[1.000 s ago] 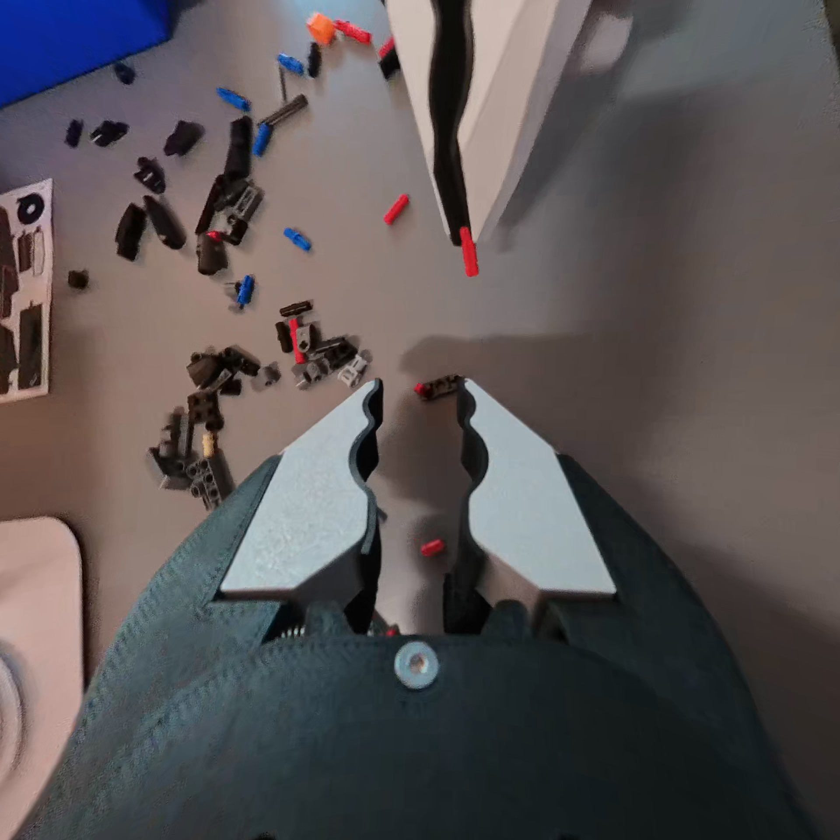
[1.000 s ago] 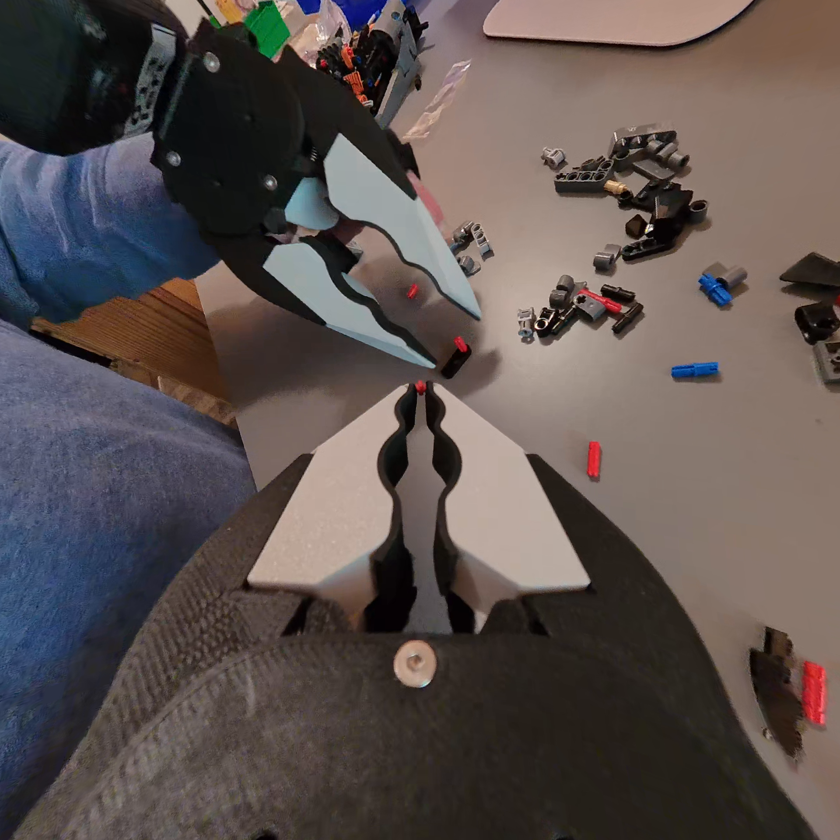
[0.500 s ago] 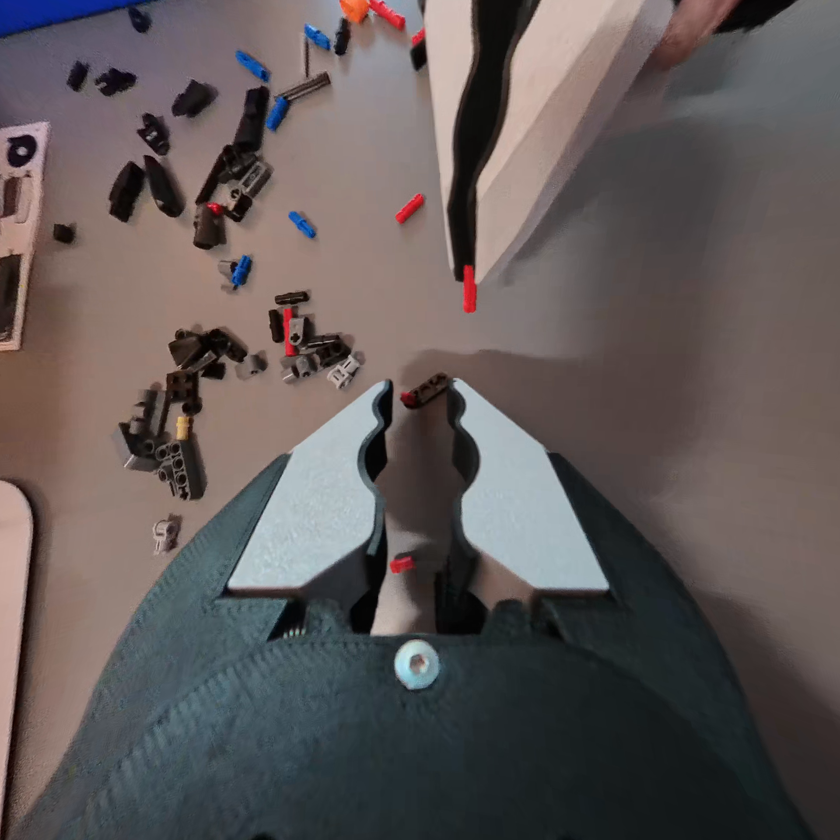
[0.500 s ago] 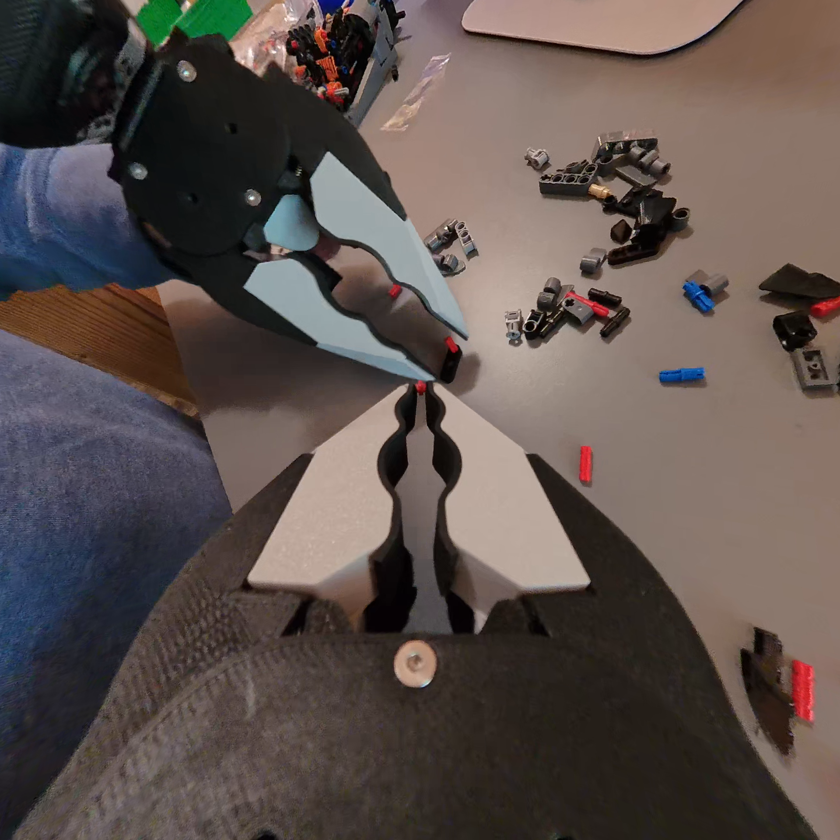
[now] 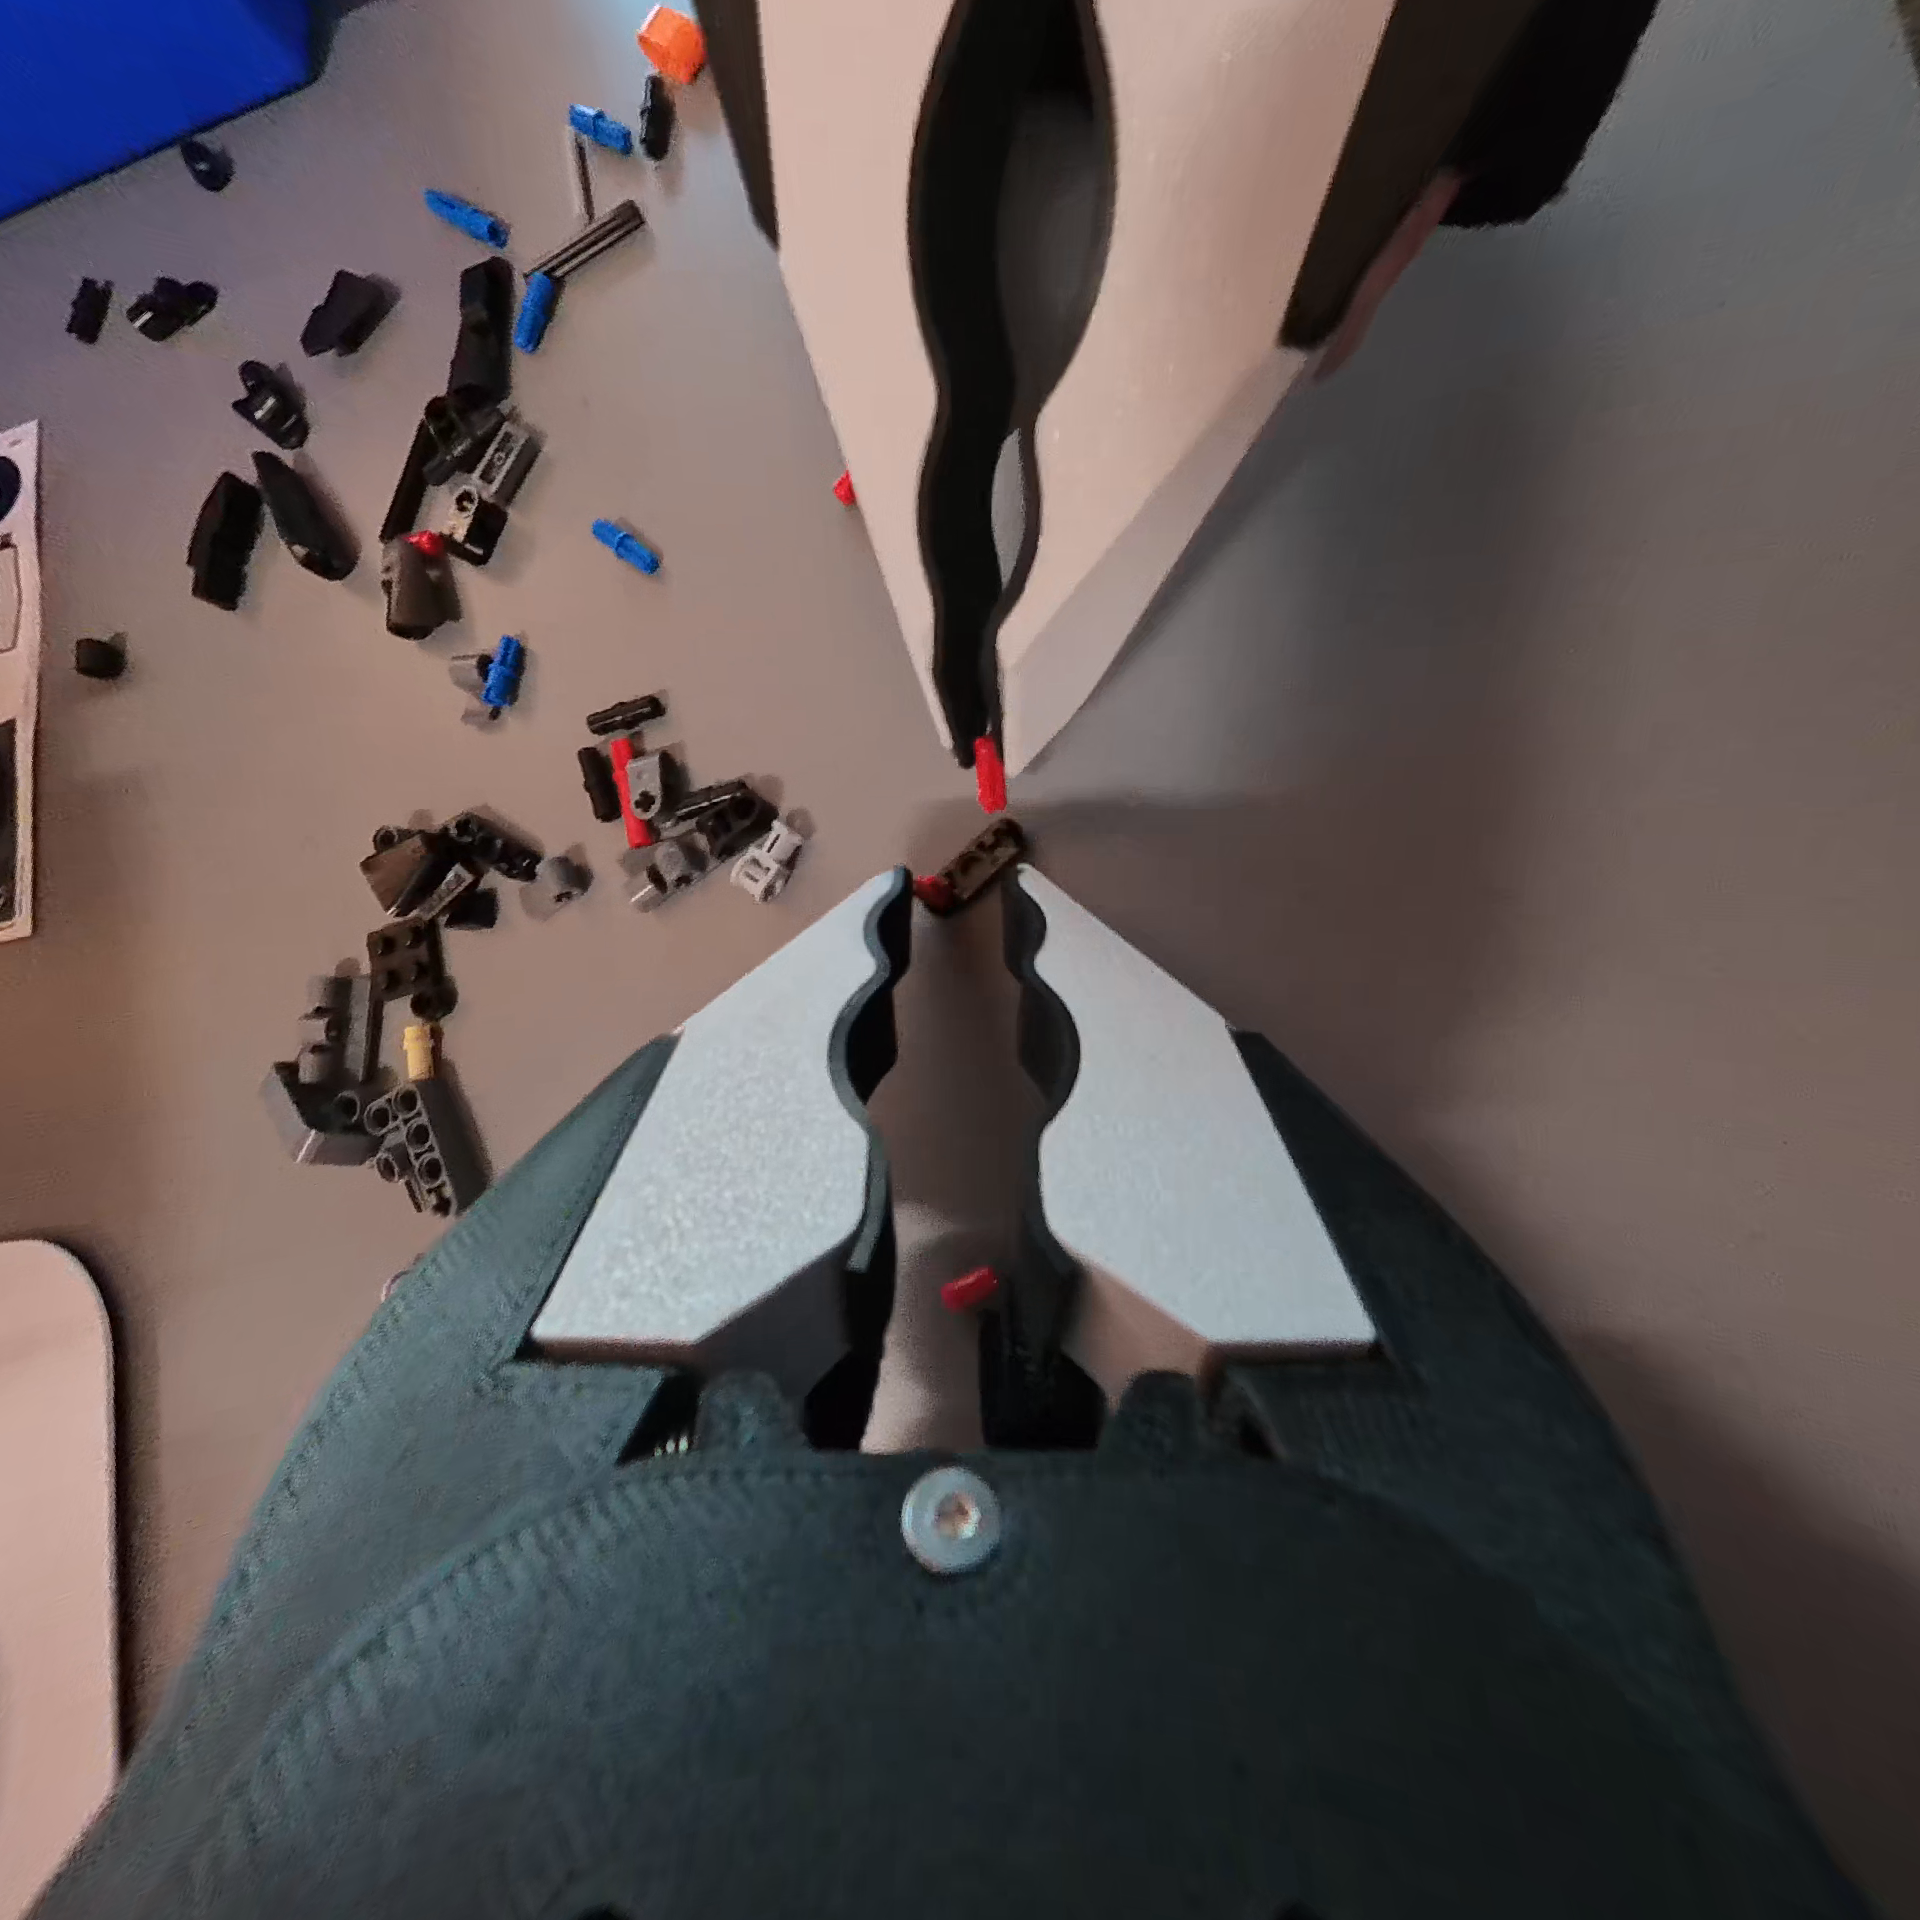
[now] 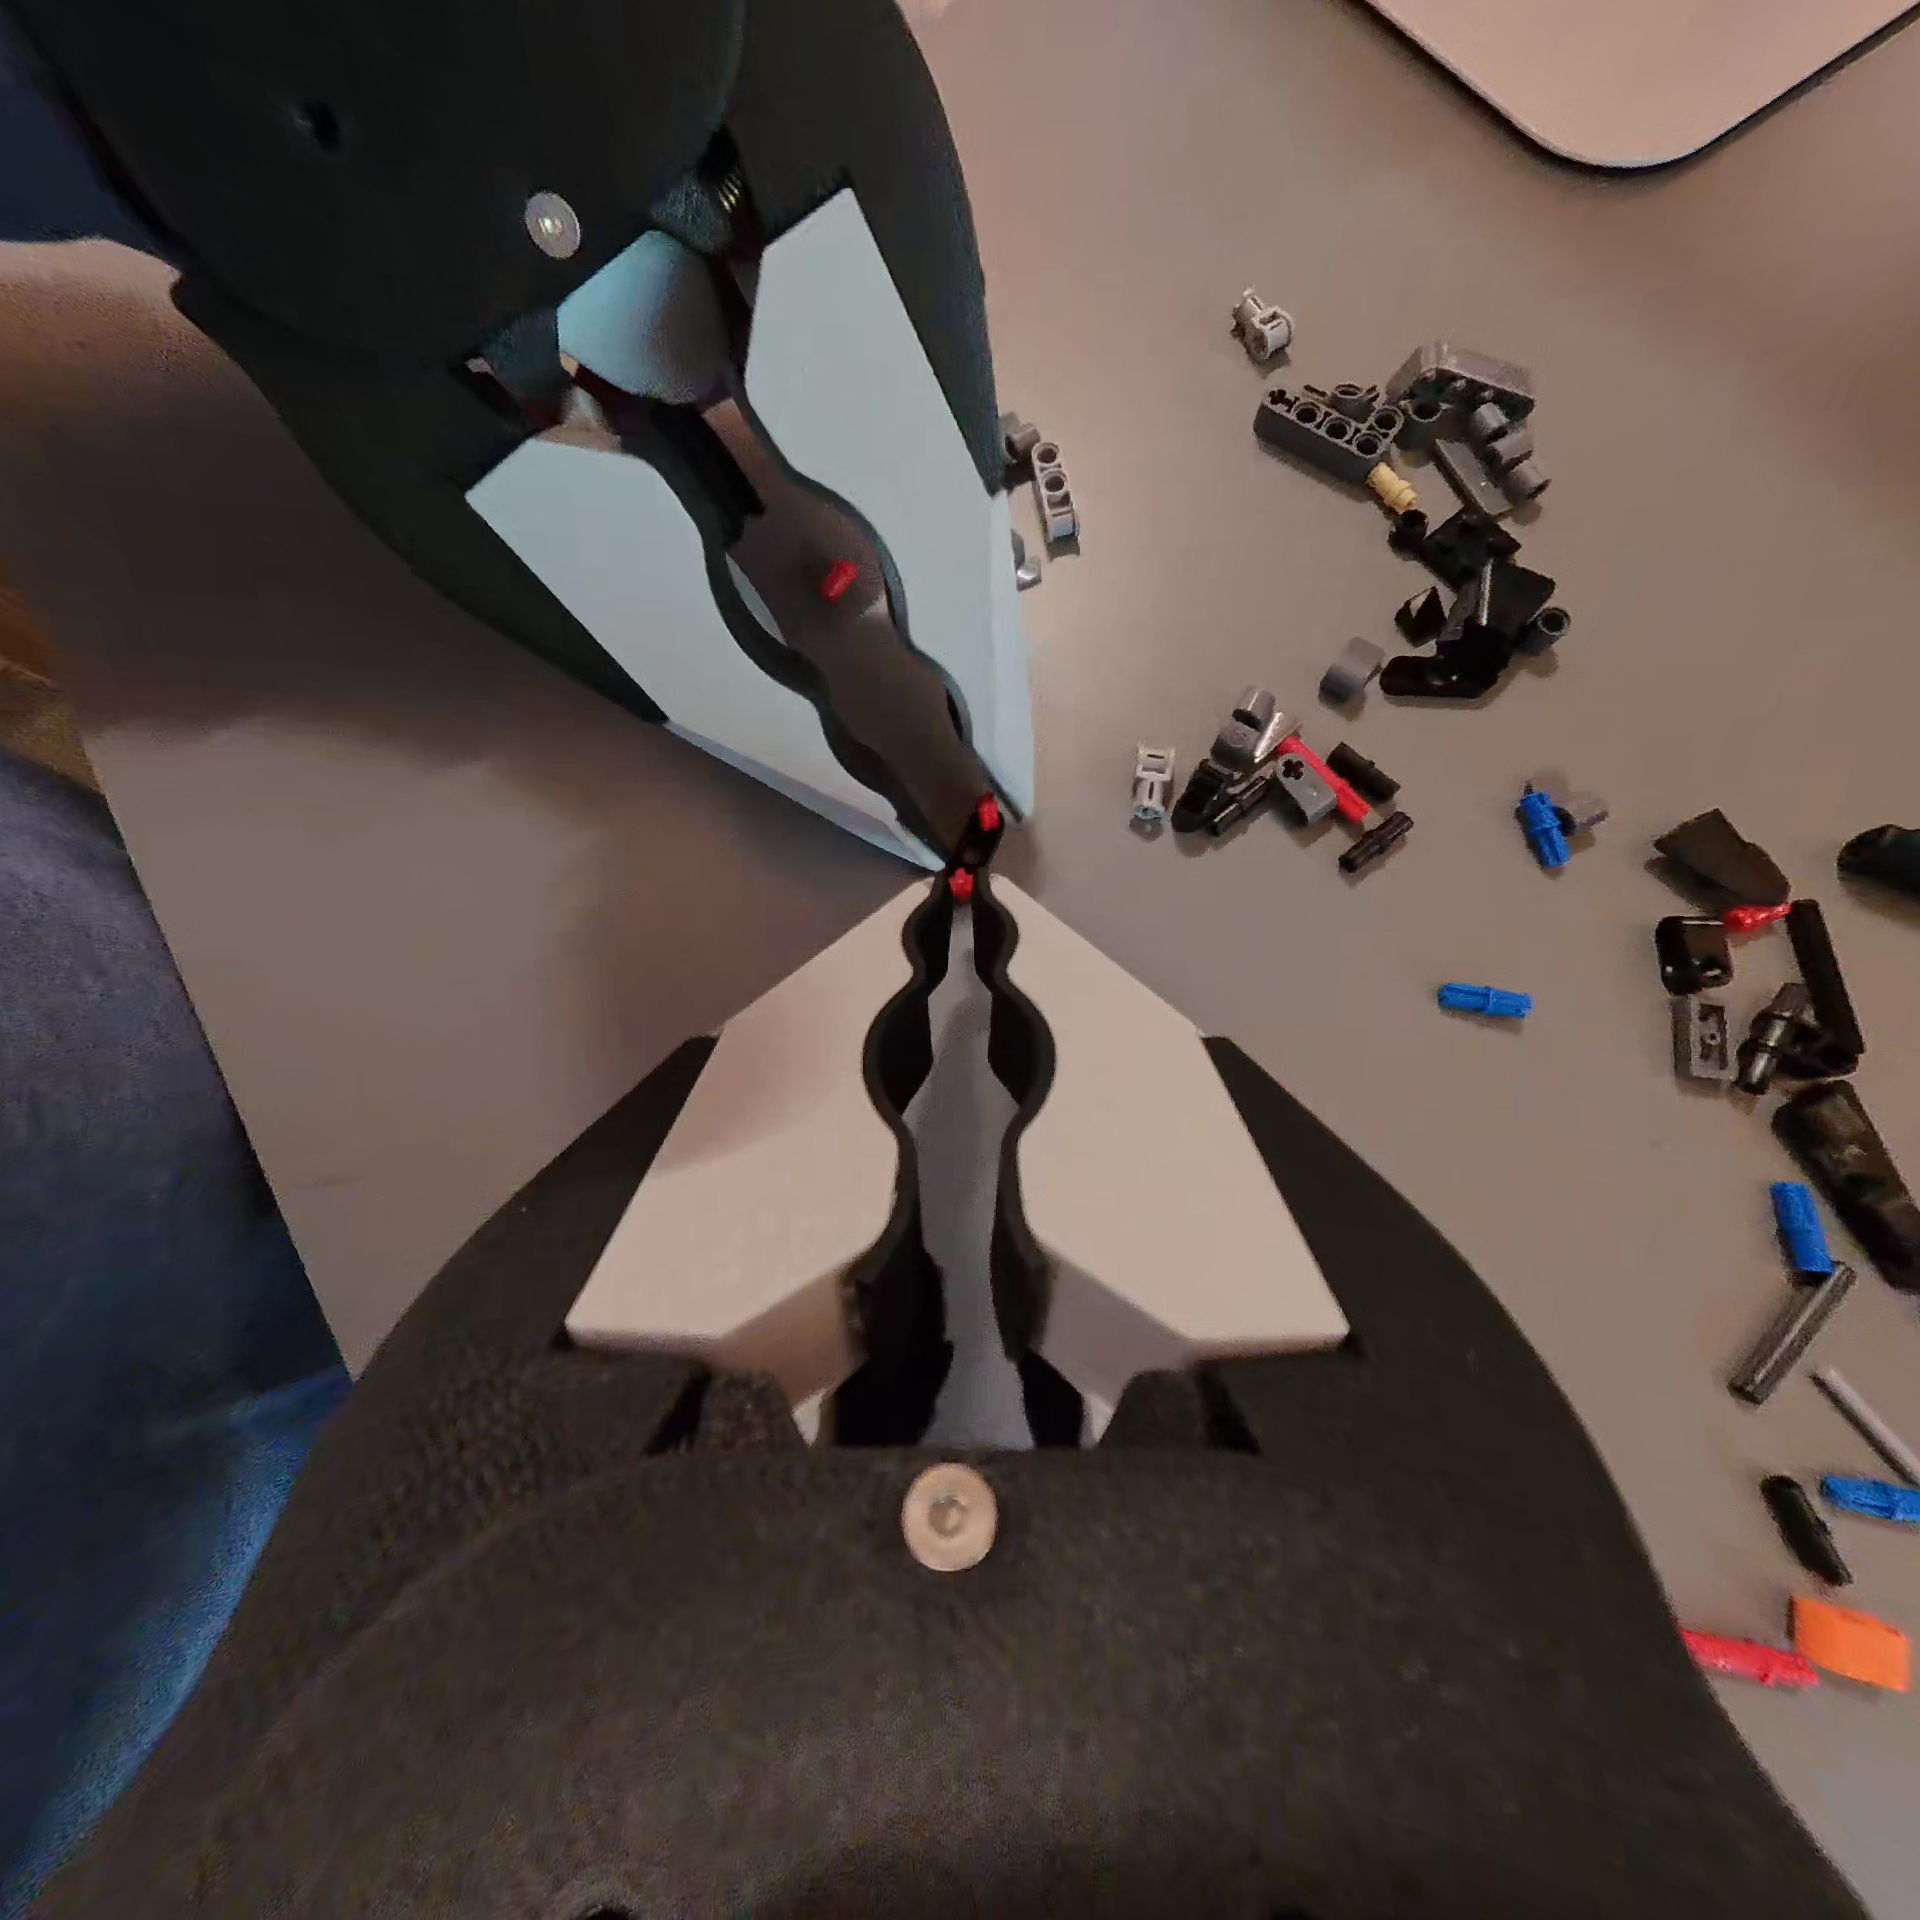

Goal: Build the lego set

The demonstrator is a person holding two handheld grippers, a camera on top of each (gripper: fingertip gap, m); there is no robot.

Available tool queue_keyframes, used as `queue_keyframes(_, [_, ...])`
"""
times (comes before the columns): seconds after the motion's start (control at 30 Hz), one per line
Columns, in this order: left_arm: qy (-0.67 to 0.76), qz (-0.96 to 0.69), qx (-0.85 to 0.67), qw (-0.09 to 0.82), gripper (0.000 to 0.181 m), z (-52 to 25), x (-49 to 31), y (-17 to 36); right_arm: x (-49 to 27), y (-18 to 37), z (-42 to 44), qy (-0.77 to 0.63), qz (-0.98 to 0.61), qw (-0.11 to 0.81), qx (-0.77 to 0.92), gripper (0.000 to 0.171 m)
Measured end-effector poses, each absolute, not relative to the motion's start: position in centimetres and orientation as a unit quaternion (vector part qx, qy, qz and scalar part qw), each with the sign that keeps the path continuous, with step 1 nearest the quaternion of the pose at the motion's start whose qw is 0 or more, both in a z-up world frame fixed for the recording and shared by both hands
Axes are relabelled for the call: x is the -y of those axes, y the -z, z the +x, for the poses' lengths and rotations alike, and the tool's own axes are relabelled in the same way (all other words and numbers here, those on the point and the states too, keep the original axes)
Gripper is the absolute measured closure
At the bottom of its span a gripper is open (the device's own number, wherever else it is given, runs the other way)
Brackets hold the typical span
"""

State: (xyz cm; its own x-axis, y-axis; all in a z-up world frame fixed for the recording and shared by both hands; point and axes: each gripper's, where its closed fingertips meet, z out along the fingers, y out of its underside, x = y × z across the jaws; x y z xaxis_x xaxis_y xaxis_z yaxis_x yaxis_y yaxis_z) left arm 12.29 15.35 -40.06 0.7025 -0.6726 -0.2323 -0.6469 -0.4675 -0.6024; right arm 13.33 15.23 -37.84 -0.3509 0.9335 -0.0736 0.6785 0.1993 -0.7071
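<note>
My left gripper point(image 5: 961, 878) is shut on a small black beam point(image 5: 982, 854) that has a red pin in its left end, low over the grey table point(image 5: 1455, 935). My right gripper point(image 6: 961, 883) is shut on a red pin point(image 6: 960, 883) that sticks out of its tips. In the left wrist view the right gripper point(image 5: 977, 727) comes down from above, and its red pin point(image 5: 988, 777) points at the beam, almost touching it. The right wrist view shows the left gripper point(image 6: 977, 831) tip to tip with mine. Another red pin point(image 5: 966, 1288) lies loose on the table under the left fingers.
Loose black, grey, blue and red pieces point(image 5: 436, 520) lie scattered to the left, and in the right wrist view point(image 6: 1455, 623) to the right. A blue box point(image 5: 104, 83) stands far left, with a sticker sheet point(image 5: 16, 675) and a pale pad point(image 6: 1610, 62). A blue sleeve point(image 6: 104, 1143) is at the left. The tips of both grippers are at nearly the same place.
The left gripper has closed from open onto the black beam. The right gripper with its red pin has moved in until the pin nearly meets the beam.
</note>
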Motion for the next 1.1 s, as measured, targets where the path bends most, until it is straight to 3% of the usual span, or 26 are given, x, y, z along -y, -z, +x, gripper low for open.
queue_keyframes(0.27, [0.022, -0.856, -0.373, 0.357, 0.173, 12.8, -15.3, 40.2, -15.4, 38.4, 13.7, -0.305, -0.53, 0.198, 0.766, 0.17])
queue_keyframes(1.1, [0.034, -0.845, -0.398, 0.356, 0.174, 13.1, -15.5, 40.2, -15.8, 39.0, 13.9, -0.244, -0.464, 0.193, 0.83, 0.17])
